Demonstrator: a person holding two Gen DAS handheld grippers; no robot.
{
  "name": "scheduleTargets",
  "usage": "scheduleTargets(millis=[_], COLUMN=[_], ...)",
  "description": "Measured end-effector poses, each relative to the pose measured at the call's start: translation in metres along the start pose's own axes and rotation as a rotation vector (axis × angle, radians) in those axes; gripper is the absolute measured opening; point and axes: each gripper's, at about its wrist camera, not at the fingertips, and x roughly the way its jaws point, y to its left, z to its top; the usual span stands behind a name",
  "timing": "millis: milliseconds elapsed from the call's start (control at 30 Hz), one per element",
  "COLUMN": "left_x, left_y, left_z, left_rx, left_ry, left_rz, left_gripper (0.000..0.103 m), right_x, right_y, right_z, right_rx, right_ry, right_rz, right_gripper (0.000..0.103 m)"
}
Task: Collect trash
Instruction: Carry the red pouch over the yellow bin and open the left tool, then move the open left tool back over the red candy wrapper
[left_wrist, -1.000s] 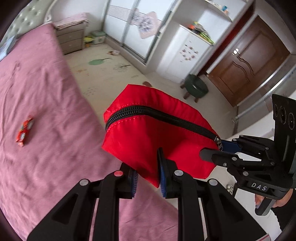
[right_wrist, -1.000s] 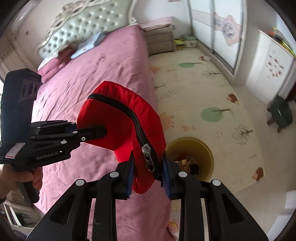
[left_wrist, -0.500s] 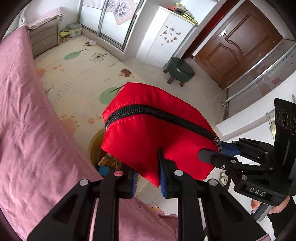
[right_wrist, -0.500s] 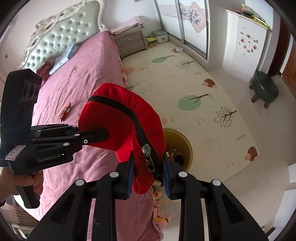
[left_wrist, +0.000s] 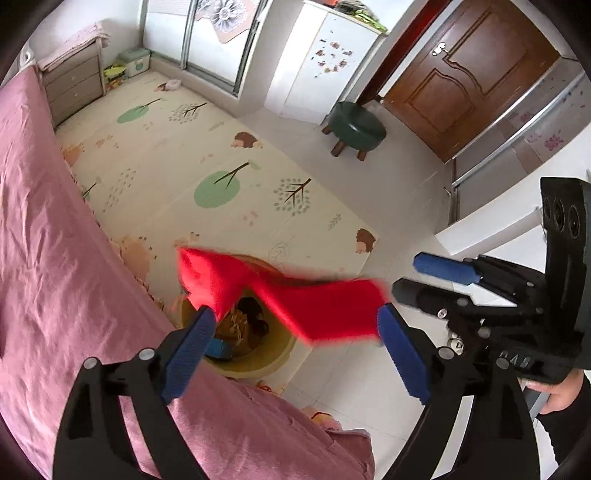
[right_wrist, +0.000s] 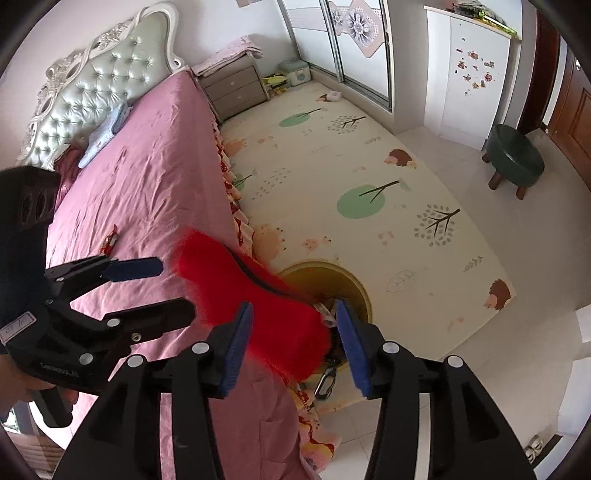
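Dropping out from between both sets of jaws, the red zip pouch (left_wrist: 314, 306) shows as a smeared blur just ahead of the fingertips, right above the mouth of the yellow bin (right_wrist: 354, 291), and neither claw presses on it: the left gripper (left_wrist: 295, 347) has just been opening and stands very wide, its blue pads clear of the cloth on either side, while the right gripper (right_wrist: 291, 343) has just been opening too and stands at a middling gap, the pouch's end between its pads but, as far as the blur allows, untouched. Judging by how it sags and folds, the pouch is light, soft fabric, not fragile and not slippery; a pinch on a corner or along the zip seam would hold it best. Beyond the right claw's tips the bin sits on the play mat (right_wrist: 369, 155), tight against the edge of the pink bed (right_wrist: 155, 155); inside it lie brownish crumpled scraps and some dark bits, too jumbled to name. Off to the left of the right claw, a small red wrapper (right_wrist: 110, 240) lies on the bedspread, seemingly the next piece to collect
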Motion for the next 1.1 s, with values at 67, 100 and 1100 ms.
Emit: scheduleTargets(millis=[67, 100, 1100], left_x=[0.001, 0.000, -0.121], left_y=[0.008, 0.013, 0.163], left_z=[-0.003, -0.004, -0.052], left_rx=[-0.015, -0.025, -0.199], left_ry=[0.012, 0.014, -0.119], left_rz=[0.002, 0.006, 0.175], left_gripper=[0.090, 0.090, 0.090], right_x=[0.002, 0.003, 0.043], right_y=[0.000, 0.000, 0.197], right_z=[0.003, 0.005, 0.059], right_rx=[-0.002, -0.002, -0.295], right_ry=[0.005, 0.005, 0.049], right_rz=[-0.003, -0.001, 0.202], right_gripper=[0.047, 0.047, 0.048])
